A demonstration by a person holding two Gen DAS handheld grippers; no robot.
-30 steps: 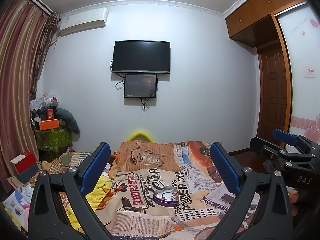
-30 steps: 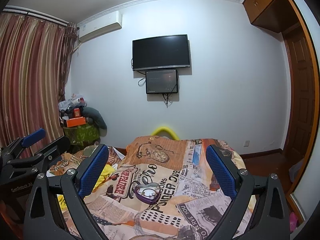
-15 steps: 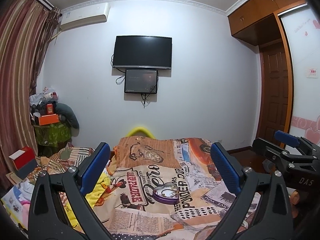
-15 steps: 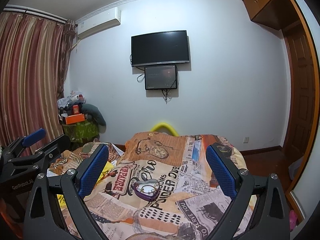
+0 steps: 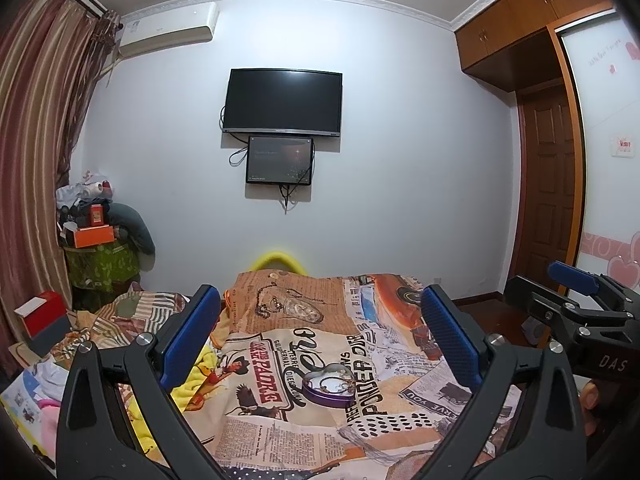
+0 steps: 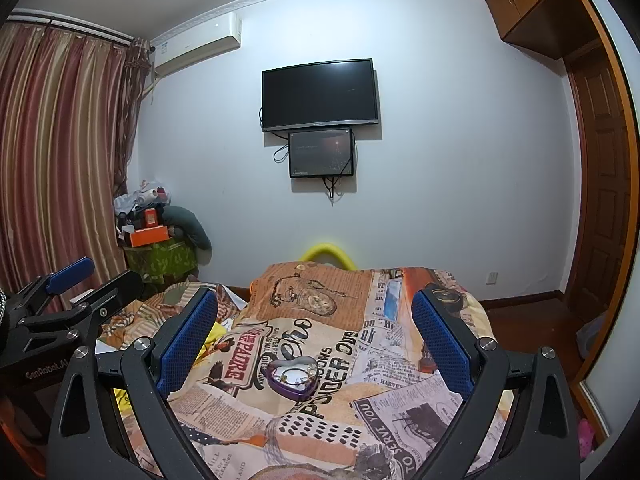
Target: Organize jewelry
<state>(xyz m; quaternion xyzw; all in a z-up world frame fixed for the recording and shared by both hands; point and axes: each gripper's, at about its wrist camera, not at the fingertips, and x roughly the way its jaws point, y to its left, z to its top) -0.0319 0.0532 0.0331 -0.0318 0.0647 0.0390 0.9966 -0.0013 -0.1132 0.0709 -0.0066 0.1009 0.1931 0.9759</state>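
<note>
A purple heart-shaped jewelry box (image 5: pixel 329 388) lies open on the newspaper-print bedspread (image 5: pixel 280 432), with jewelry inside; it also shows in the right wrist view (image 6: pixel 294 380). A chain necklace (image 5: pixel 276 304) lies farther back on the orange part of the spread, seen too in the right wrist view (image 6: pixel 288 292). My left gripper (image 5: pixel 320 336) is open and empty, held above and short of the box. My right gripper (image 6: pixel 316 332) is open and empty, beside the left one, also short of the box.
A wall with a TV (image 5: pixel 282 102) and a small screen (image 5: pixel 279 160) faces me. A cluttered stand (image 5: pixel 100 256) and curtains (image 5: pixel 32 140) are at the left. A wooden door (image 5: pixel 548 196) and wardrobe are at the right. Loose clothes (image 5: pixel 132 316) lie left of the bed.
Both grippers have tilted down slightly and eased forward, so the bed and box sit a little higher in view. Both stay open and empty.
</note>
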